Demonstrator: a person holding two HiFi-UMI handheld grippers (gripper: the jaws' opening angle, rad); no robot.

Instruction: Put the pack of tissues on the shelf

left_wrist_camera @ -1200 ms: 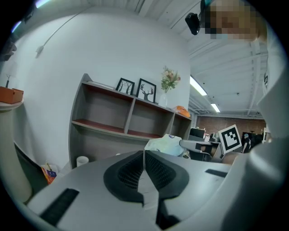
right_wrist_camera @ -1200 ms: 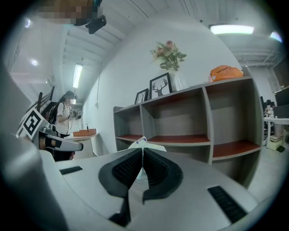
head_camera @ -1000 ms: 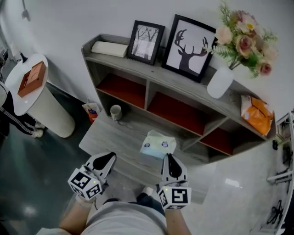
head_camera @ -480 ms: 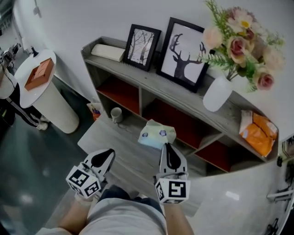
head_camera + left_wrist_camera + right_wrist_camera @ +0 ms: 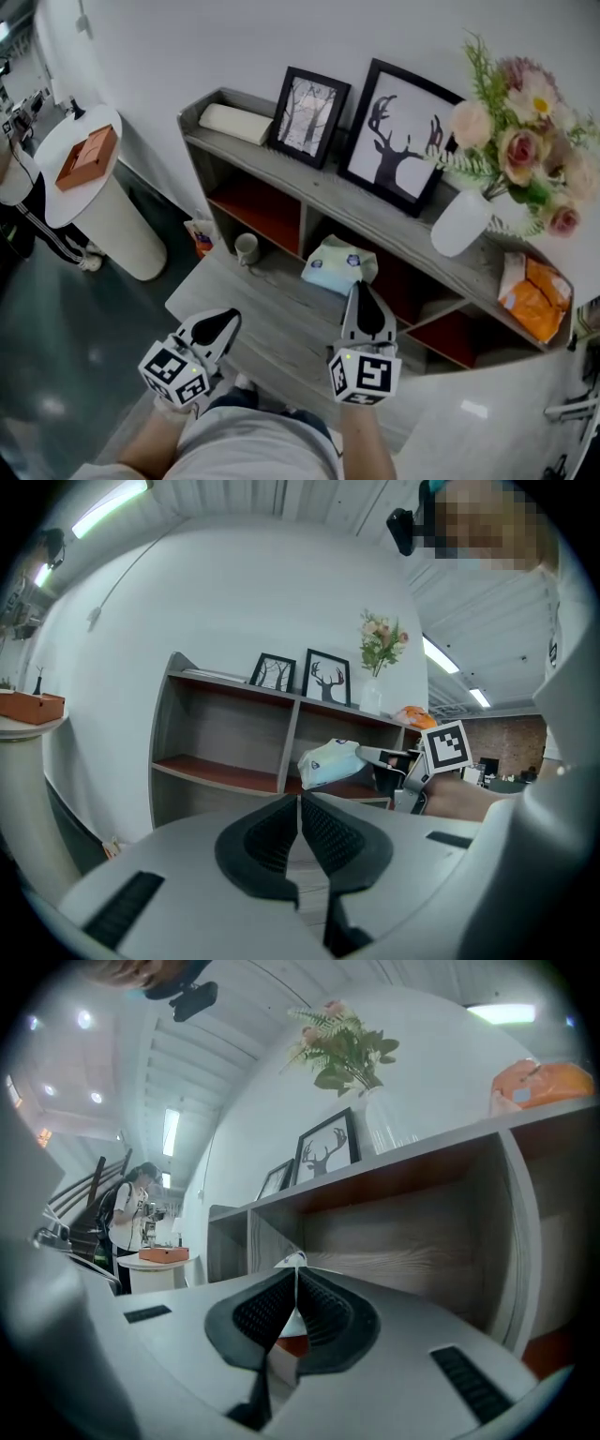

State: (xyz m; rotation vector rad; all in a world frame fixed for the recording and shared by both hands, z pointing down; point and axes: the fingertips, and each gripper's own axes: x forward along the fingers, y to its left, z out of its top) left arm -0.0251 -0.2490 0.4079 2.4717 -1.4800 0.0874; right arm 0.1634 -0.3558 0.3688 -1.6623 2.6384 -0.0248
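Note:
The pack of tissues [image 5: 337, 265], pale blue and white, hangs in front of the middle compartment of the grey shelf [image 5: 309, 180], above the low grey platform [image 5: 272, 319]. My right gripper [image 5: 364, 290] is shut on the pack's near edge. In the right gripper view only a thin white edge of the pack [image 5: 293, 1260] shows between the closed jaws of that gripper [image 5: 297, 1281], facing the shelf [image 5: 422, 1232]. My left gripper [image 5: 227, 322] is shut and empty, lower left, over the platform's near edge. The left gripper view shows its closed jaws [image 5: 299, 803] and the pack [image 5: 328, 763] held off to the right.
Two framed pictures [image 5: 395, 137], a white vase of flowers [image 5: 457, 223], a flat beige box [image 5: 236, 123] and an orange packet [image 5: 532, 295] are on the shelf top. A cup [image 5: 247, 248] stands at the platform's back left. A round white table [image 5: 89, 187] holds an orange box.
My right gripper has lifted the pack of tissues off the platform and carried it up and towards the middle compartment. The left gripper has stayed low and shut.

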